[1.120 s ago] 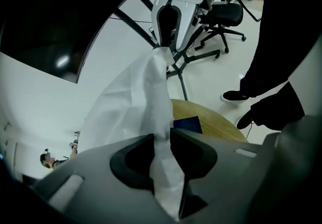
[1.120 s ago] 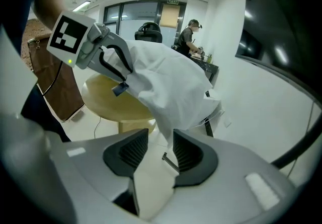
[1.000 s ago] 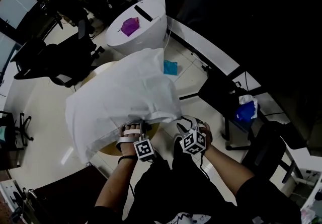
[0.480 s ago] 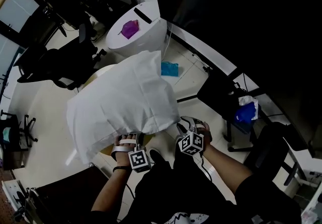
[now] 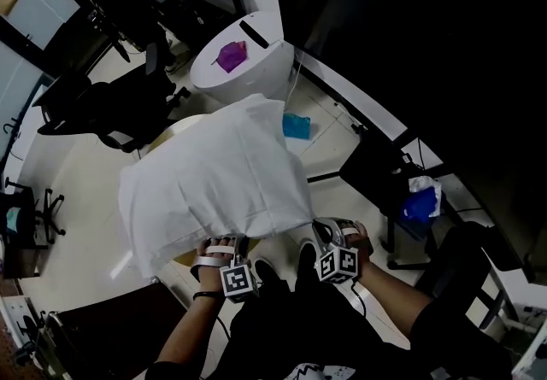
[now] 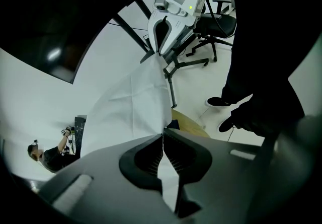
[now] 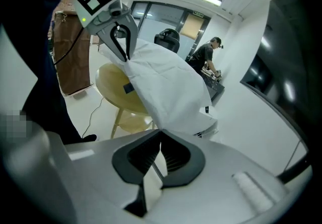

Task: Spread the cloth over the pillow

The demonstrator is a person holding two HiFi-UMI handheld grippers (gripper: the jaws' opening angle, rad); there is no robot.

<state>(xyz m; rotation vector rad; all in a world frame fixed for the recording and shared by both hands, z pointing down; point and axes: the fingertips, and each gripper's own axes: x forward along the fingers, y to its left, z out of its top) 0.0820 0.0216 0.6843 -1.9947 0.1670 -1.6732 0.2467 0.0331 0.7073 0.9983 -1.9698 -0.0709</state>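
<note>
Above the round wooden stool (image 7: 110,87), I hold the white cloth (image 5: 214,182) by its near edge — left gripper (image 5: 224,243) clamped on it, right gripper (image 5: 332,230) jaws just closed on it too.

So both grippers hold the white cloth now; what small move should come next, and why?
Probably draw the two grippers apart, to pull the near edge taut. The left gripper is shut on the cloth, the right gripper has just closed its jaws on it too, and the cloth hangs creased between them.
</note>
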